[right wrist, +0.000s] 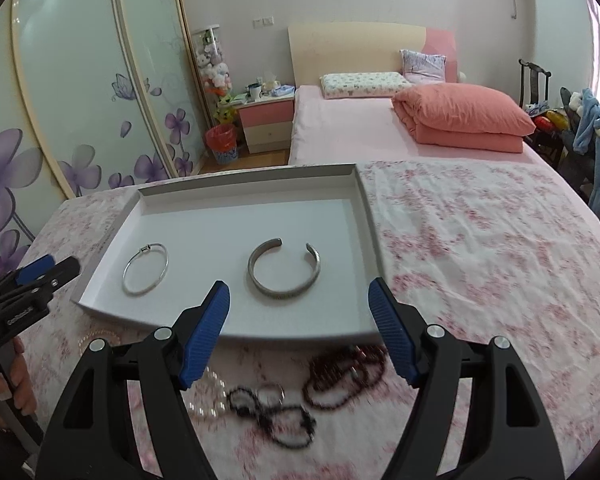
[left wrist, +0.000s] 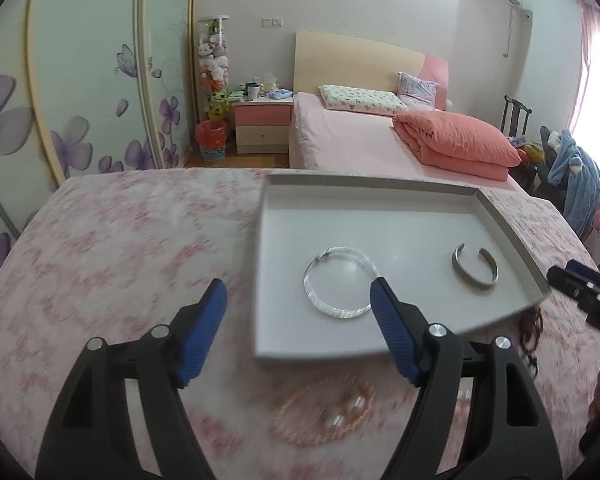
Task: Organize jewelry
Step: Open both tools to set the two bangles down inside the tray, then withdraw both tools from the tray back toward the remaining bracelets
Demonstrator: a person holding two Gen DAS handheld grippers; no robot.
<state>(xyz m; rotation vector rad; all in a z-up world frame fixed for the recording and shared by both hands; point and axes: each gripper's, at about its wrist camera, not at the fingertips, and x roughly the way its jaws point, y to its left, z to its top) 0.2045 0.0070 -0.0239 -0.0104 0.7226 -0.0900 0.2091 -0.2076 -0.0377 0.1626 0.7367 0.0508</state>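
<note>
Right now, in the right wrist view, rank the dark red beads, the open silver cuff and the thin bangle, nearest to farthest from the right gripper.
1. Dark red beads, on the cloth below the right gripper.
2. Open silver cuff, tray centre.
3. Thin bangle, tray's left.

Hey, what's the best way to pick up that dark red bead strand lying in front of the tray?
Take the dark red bead strand where its loops bunch together, coming straight down with the right hand-held gripper, already open above it. It lies limp and flat on the cloth, just off the tray edge, so a side approach would only push it.
</note>
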